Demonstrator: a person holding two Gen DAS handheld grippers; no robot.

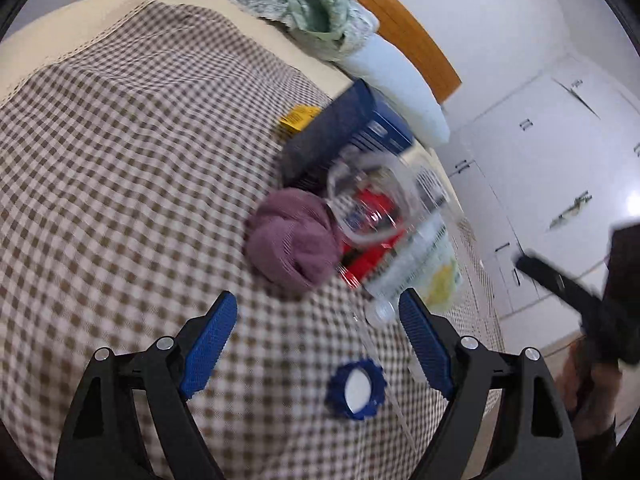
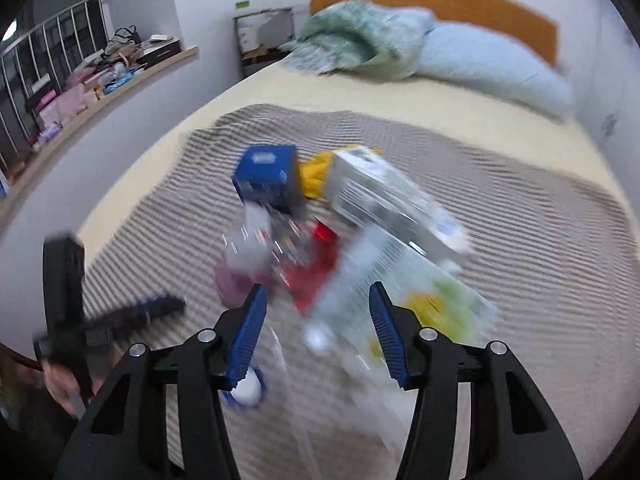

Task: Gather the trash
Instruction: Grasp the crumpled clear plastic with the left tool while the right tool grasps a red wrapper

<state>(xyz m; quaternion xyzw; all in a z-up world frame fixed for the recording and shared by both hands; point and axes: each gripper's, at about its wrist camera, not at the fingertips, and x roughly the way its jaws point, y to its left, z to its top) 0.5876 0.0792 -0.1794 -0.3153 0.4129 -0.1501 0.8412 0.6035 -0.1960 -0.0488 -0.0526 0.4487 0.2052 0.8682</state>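
On the bed's checked cloth (image 1: 120, 152), the trash lies heaped — a blue box (image 1: 344, 132), a clear bottle (image 1: 380, 208), a red wrapper (image 1: 368, 256) and a purple cloth wad (image 1: 294, 240) — just ahead of the left claw (image 1: 316, 344) and right claw (image 2: 316, 336), both spread and pinching nothing.

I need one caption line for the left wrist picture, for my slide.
Open left tongs above a checked bedspread, facing a trash pile: blue box, purple cloth, clear bottle.

A pile of trash is lying on the checked brown-and-white blanket (image 1: 120, 160) covering the bed. In the left wrist view, the dark blue cardboard box (image 1: 340, 136) is sitting behind the crumpled purple cloth (image 1: 292, 240), with the blue toothed plastic cap (image 1: 357, 390) lying nearer, apart from the pile.
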